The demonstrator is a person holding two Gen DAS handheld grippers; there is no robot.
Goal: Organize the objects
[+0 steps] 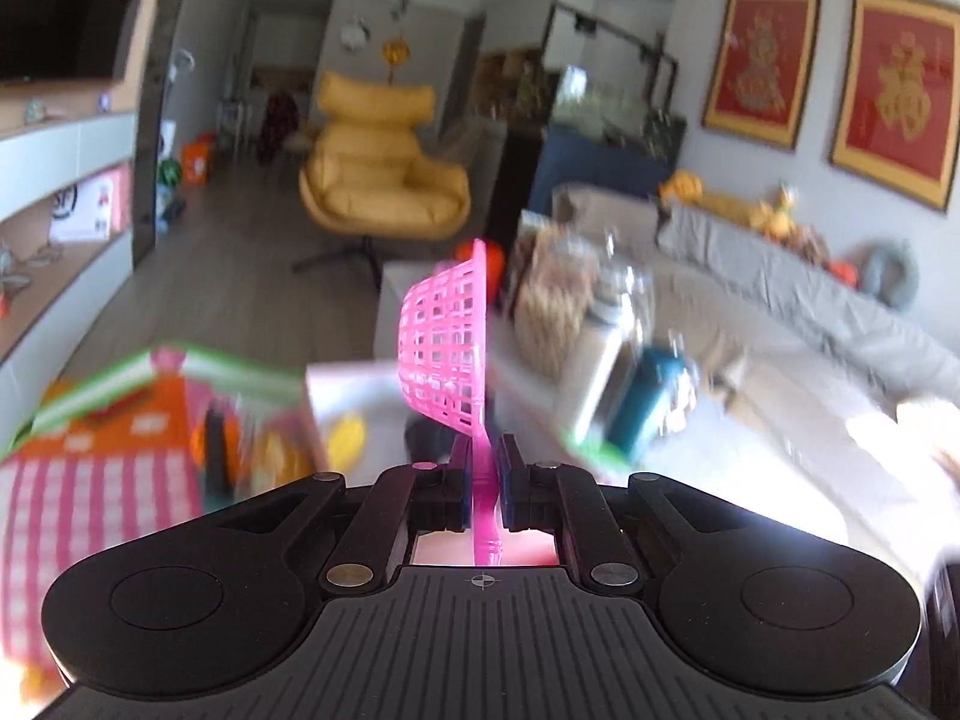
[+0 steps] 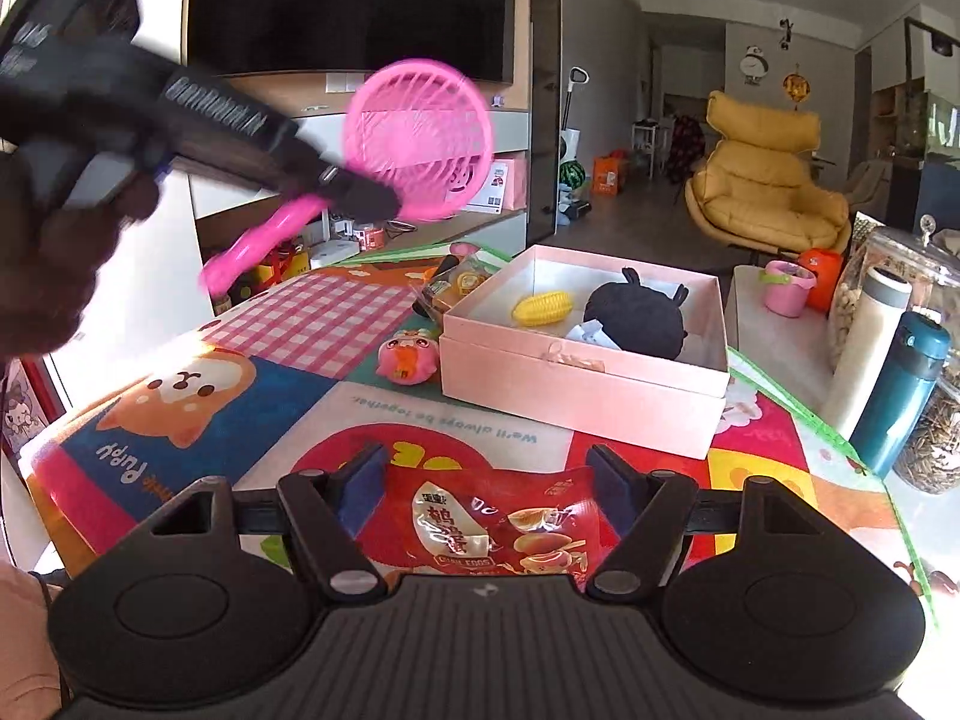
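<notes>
My left gripper (image 1: 483, 456) is shut on the handle of a pink plastic strainer (image 1: 447, 348) and holds it in the air above the table. The right wrist view shows the same strainer (image 2: 420, 141) held high at the left, in the left gripper (image 2: 366, 198). My right gripper (image 2: 487, 468) is open, its fingers on either side of a red snack packet (image 2: 498, 531) that lies on the mat. An open pink box (image 2: 600, 384) holds a yellow toy corn (image 2: 543, 307) and a black plush toy (image 2: 637, 315).
A colourful play mat (image 2: 240, 396) covers the table. A small pink toy figure (image 2: 405, 360) and wrapped snacks (image 2: 459, 285) lie left of the box. A teal bottle (image 2: 900, 390), a white bottle (image 2: 867, 348) and glass jars (image 2: 936, 438) stand at the right. A pink toy cup (image 2: 786, 288) is behind.
</notes>
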